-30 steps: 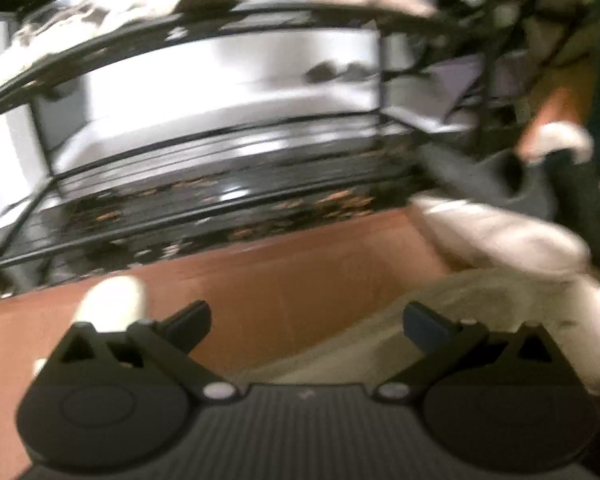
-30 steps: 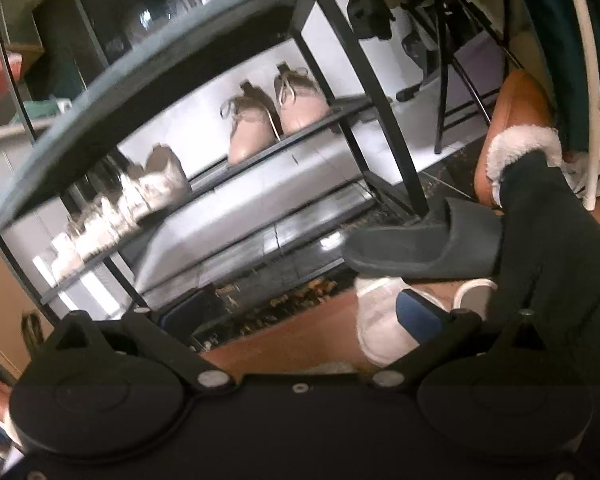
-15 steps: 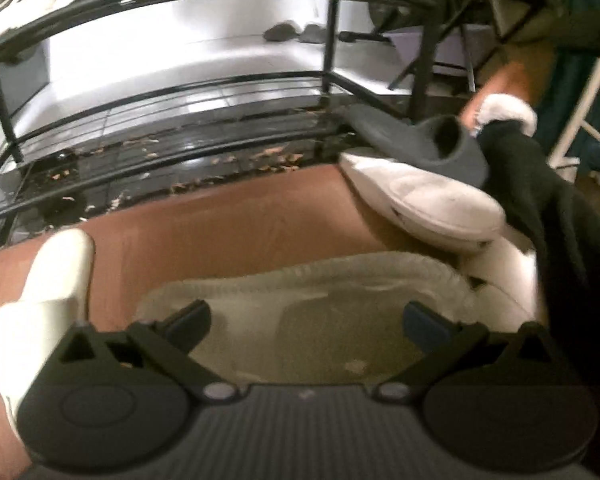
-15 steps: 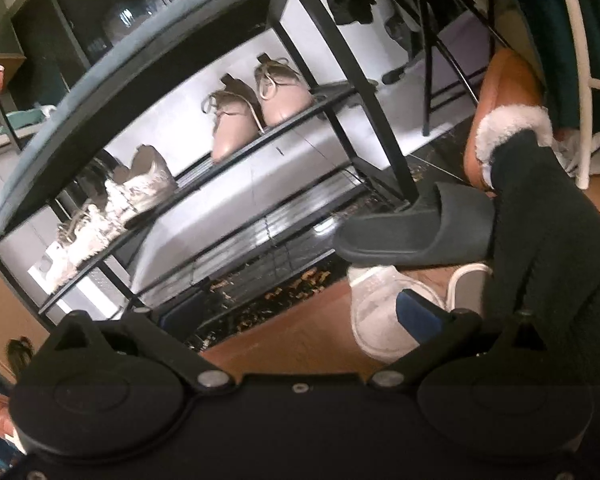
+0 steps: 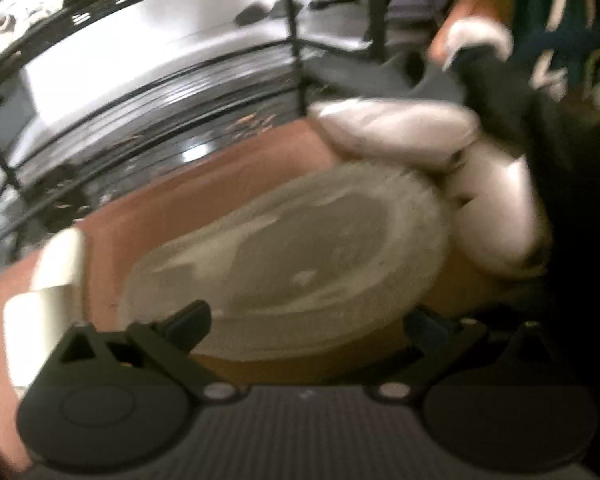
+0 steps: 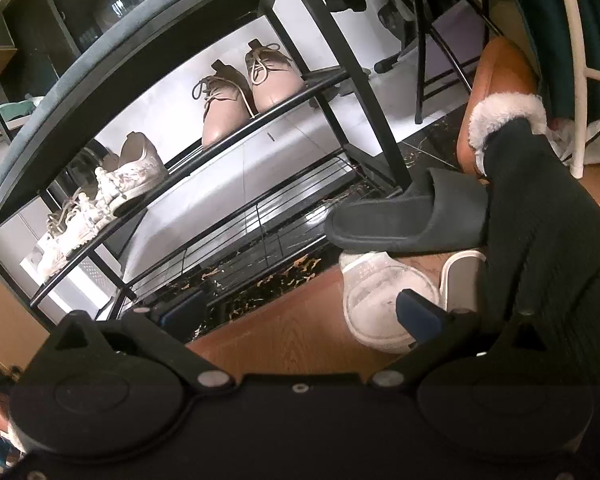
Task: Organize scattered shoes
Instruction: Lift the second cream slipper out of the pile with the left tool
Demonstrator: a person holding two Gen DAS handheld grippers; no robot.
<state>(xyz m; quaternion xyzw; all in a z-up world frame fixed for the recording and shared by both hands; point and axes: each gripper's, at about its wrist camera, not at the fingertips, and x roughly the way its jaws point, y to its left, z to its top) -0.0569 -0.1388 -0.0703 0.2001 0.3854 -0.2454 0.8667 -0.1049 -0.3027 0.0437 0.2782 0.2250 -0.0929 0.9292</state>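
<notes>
Your left gripper [image 5: 306, 320]: fingers spread wide, nothing between them, hovering low over a pale slipper [image 5: 288, 256] that lies sole-side toward the camera on the wooden floor [image 5: 204, 184]. This view is blurred, so finer detail cannot be told.

Your right gripper [image 6: 298, 312]: fingers spread apart, empty, held above the floor in front of the shoe rack [image 6: 340, 60].

Shoes on the floor:
- Pale slipper, directly ahead of your left gripper.
- White slipper [image 6: 380, 296], just beside your right gripper's right finger, partly tucked under the dark one.
- Dark grey slipper [image 6: 404, 216], lying on top of the white slipper, toe pointing toward the rack's lower right corner.
- A further white shoe [image 5: 56, 276] at the far left of the left wrist view, near the left finger.
- A white shoe rim [image 6: 460, 276] showing beside a black-sleeved arm [image 6: 548, 240].

Shoes on the rack:
- Pair of beige lace-up shoes [image 6: 248, 92], side by side on the middle shelf, toward its right end.
- Pair of white sneakers [image 6: 100, 196], on the same shelf, toward its left end.
- Bottom wire shelf [image 6: 252, 224]: no shoe visible on the part that shows.

Also present: a brown fur-lined boot [image 6: 500, 92] standing to the right of the rack, behind the arm.
</notes>
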